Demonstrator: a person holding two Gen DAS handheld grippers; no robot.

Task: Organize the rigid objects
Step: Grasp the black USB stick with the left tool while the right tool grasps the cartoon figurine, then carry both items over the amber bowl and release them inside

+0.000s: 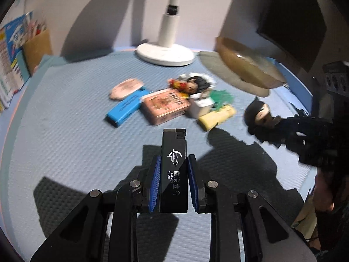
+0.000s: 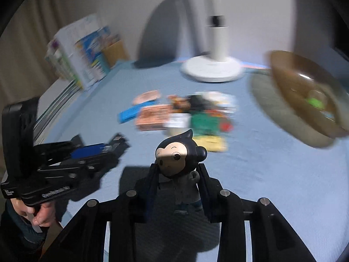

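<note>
My left gripper clamps a black lighter, my right gripper a figurine; blue mat beneath, white wall beyond my fingers.

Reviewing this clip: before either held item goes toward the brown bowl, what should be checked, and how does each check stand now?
1. Left gripper shut on the black rectangular lighter with white print: ok.
2. Right gripper around the dark-haired cartoon boy figurine; pads pressing on it: cannot tell.
3. Tilted brown round bowl has room inside: ok, few items visible.
4. The two grippers apart from each other: ok.
5. Pile on the blue textured mat, including the pink rectangular box, undisturbed: cannot tell, blurred.
</note>
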